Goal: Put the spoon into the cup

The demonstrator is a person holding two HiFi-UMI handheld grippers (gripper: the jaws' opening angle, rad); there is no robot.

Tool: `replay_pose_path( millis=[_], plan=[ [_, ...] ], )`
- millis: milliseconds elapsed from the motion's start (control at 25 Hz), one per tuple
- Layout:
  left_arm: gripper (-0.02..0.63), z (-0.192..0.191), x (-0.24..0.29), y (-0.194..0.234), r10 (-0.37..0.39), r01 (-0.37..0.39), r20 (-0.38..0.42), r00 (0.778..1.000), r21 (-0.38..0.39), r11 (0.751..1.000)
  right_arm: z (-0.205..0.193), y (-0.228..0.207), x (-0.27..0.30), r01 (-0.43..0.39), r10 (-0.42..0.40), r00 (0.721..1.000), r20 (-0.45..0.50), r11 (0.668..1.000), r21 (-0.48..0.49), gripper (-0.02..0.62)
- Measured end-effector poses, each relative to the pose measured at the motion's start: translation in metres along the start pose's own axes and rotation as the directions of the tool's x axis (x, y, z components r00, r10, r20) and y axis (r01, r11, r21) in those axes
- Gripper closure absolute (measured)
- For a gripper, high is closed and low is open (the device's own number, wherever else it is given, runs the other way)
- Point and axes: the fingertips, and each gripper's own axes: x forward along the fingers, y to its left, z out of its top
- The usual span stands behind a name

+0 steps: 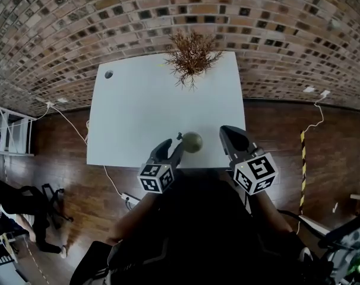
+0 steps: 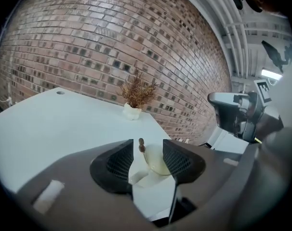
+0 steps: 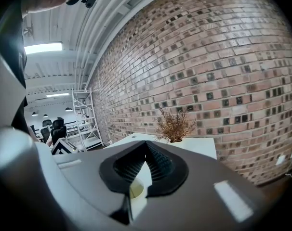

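The slim spoon with a brown knobbed handle [image 2: 141, 145] already stood in the round olive-green cup [image 2: 158, 163] near the white tabletop's [image 1: 138, 111] 6 o'clock edge. Its long axis was nearly upright, tipped toward 10 o'clock. The left claw [image 2: 147, 143], the nearer one, gaped wide around it, apparently gripping nothing. The right claw [image 3: 146, 146], closed and empty, hung at the cup's 3 o'clock.

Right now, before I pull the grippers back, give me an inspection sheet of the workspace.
Surface: white table with a round hole near its far left corner.
Job's things: spoon stands in the cup at the near edge.
Clutter: dried plant in a white pot at the far edge.
Grippers: left gripper open, not touching the spoon; right gripper shut, empty.
Cables: white cable on the floor left of the table, a second cable on the right.
Surroundings: brick wall, wooden floor.
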Motion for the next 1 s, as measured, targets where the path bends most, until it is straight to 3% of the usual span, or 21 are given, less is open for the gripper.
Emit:
replay_pose_path(
  millis=[160,320,480,560,680,720,800,1000],
  plan=[
    [0.4,0.024,-0.03,0.002,0.059,-0.055,0.07,0.996,-0.058,0.997,0.001,-0.001,-0.002,-0.034,0.033,0.999,0.02,0.999,0.015,0.589],
    [0.407,0.042,-0.063,0.001,0.145,-0.142,0.145,0.979,-0.026,0.989,-0.001,-0.001,0.0,-0.094,0.093,0.995,0.037,0.995,0.036,0.589],
    [0.45,0.042,-0.1,-0.008,0.218,-0.229,0.157,0.963,0.053,0.972,-0.002,0.001,-0.003,-0.157,0.154,0.987,0.055,0.986,0.063,0.589],
    [0.474,0.041,-0.12,-0.009,0.265,-0.277,0.189,0.945,0.035,0.96,-0.003,-0.001,-0.003,-0.161,0.159,0.986,0.051,0.985,0.054,0.589],
    [0.571,0.047,-0.155,0.001,0.346,-0.36,0.266,0.9,0.003,0.933,-0.001,0.005,-0.004,-0.135,0.133,0.99,0.058,0.99,0.039,0.589],
    [0.606,0.05,-0.164,0.004,0.342,-0.354,0.281,0.897,-0.008,0.935,0.002,0.011,-0.004,-0.125,0.122,0.99,0.065,0.992,0.035,0.589],
    [0.606,0.055,-0.175,0.007,0.278,-0.286,0.302,0.912,-0.018,0.958,0.007,0.032,-0.004,-0.11,0.109,0.991,0.072,0.994,0.007,0.589],
    [0.606,0.053,-0.205,0.029,0.116,-0.139,0.301,0.946,0.055,0.989,0.006,0.107,-0.001,-0.034,0.037,0.997,0.063,0.998,-0.048,0.589]
  ],
)
